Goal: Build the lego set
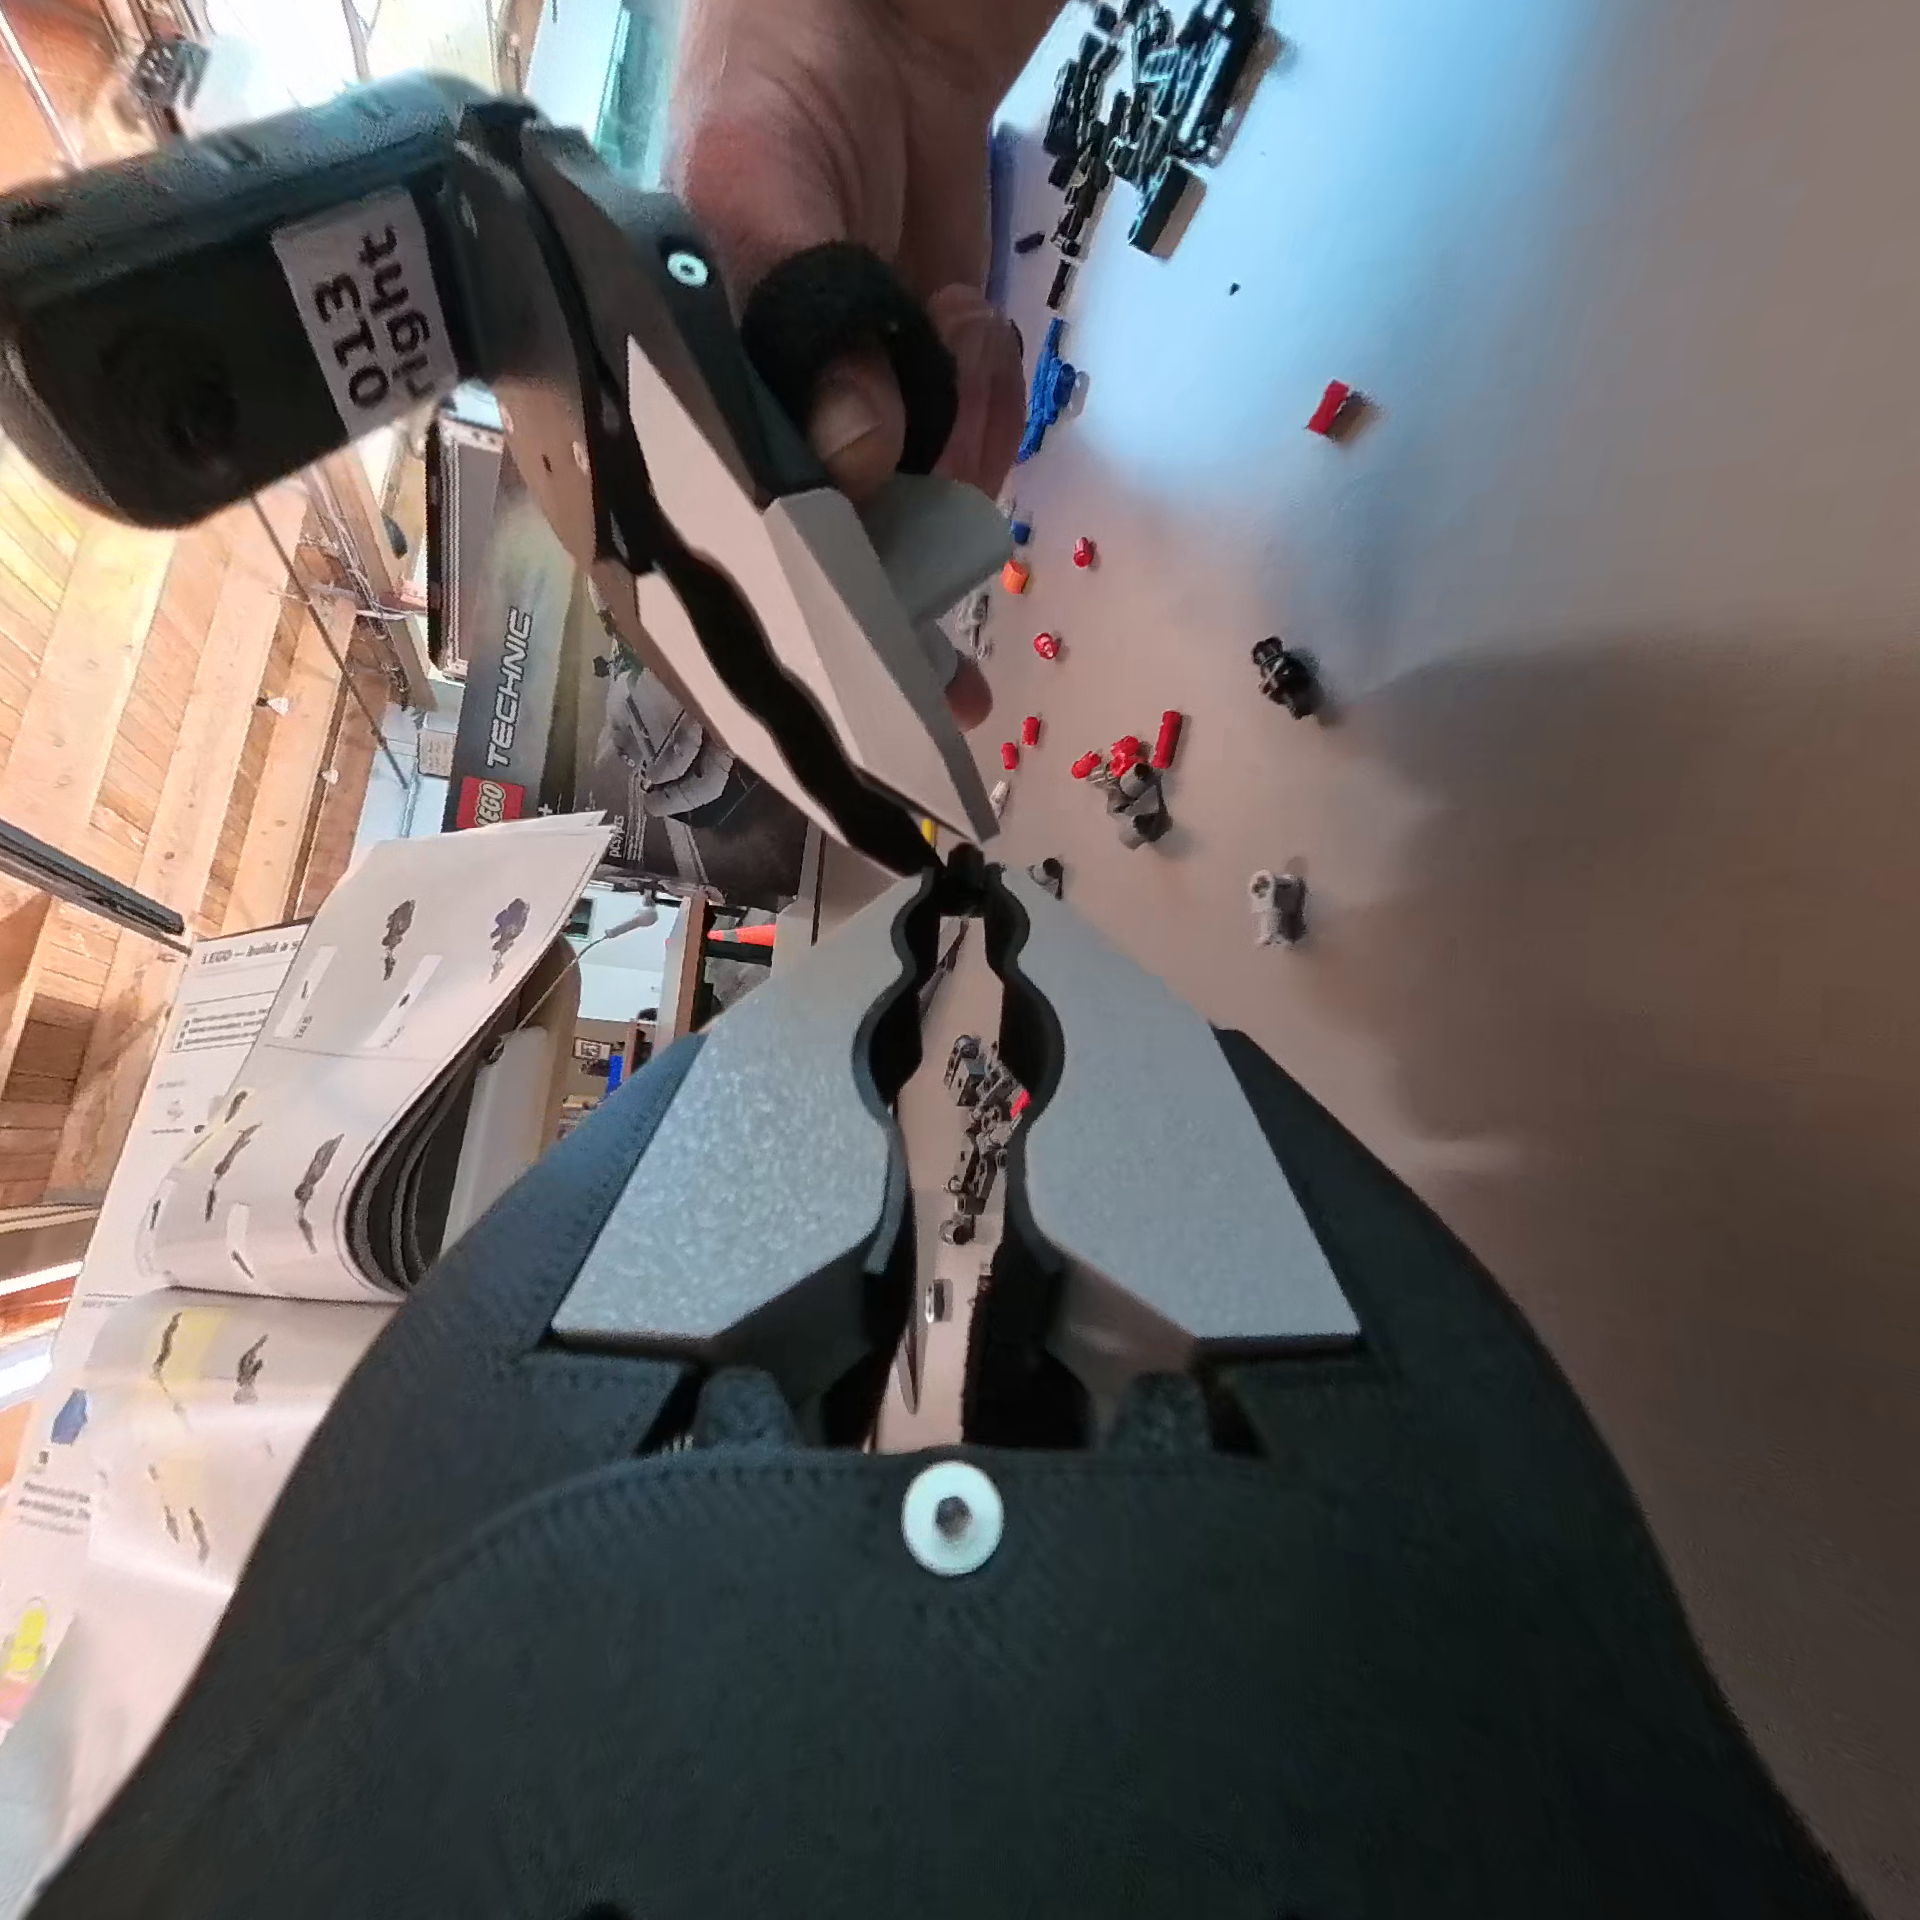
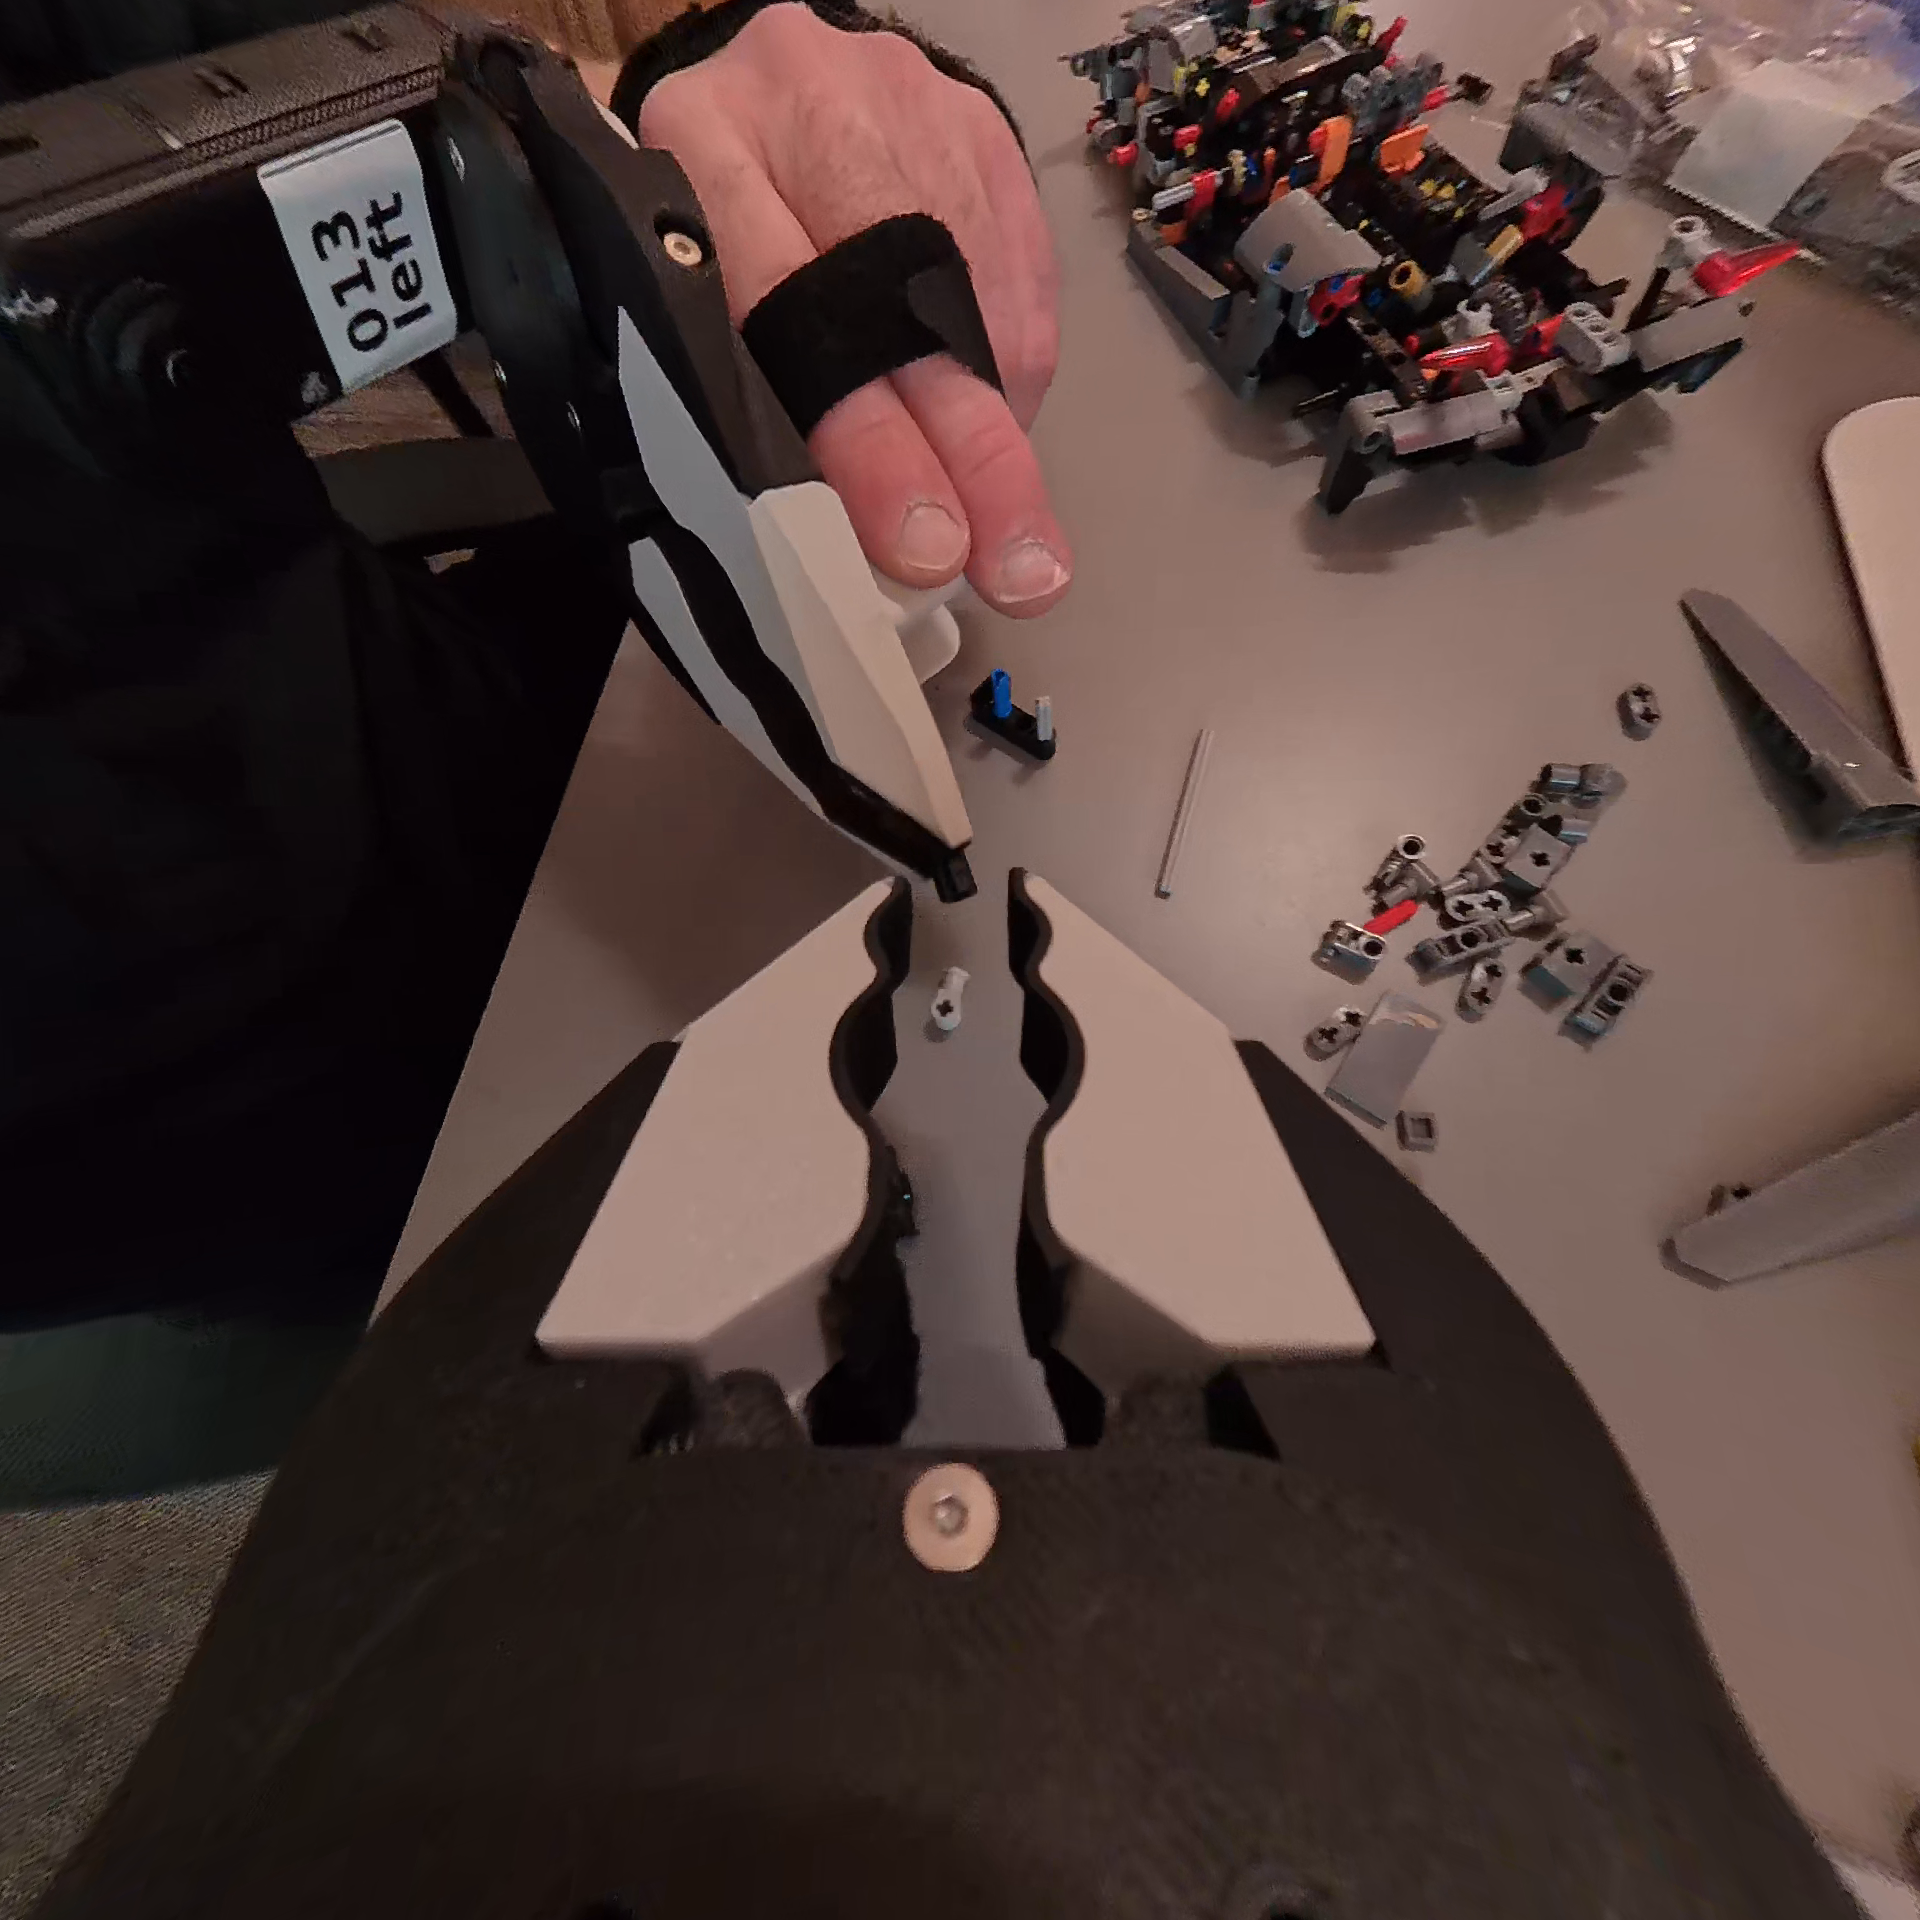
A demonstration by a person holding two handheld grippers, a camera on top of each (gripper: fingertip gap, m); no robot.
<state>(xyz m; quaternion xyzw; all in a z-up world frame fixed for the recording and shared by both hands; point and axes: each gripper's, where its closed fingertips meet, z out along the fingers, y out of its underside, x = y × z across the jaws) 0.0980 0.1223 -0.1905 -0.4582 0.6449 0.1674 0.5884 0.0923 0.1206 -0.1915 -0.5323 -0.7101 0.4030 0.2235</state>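
In the left wrist view my left gripper (image 1: 964,885) is shut on a small black piece (image 1: 964,868), pinched at its very fingertips above the table. The right gripper (image 1: 961,826) reaches in from the upper left, its tips just beside that piece. In the right wrist view my right gripper (image 2: 961,883) is open. The left gripper (image 2: 935,847) comes in from the upper left and holds the black piece (image 2: 954,881) in the gap between my right fingertips. The right pads (image 2: 1023,904) stand apart from the piece.
On the grey table (image 2: 1195,644) lie a light-grey connector (image 2: 948,1000), a black beam with a blue pin (image 2: 1013,717), a thin grey axle (image 2: 1184,810) and a pile of grey connectors (image 2: 1496,914). A part-built model (image 2: 1403,239) stands far right. Red pins (image 1: 1122,758) and an open booklet (image 1: 343,1039) show too. The grippers are tip to tip, or close to it. About 6 cm separates my left fingertips from the light-grey connector (image 2: 948,1000).
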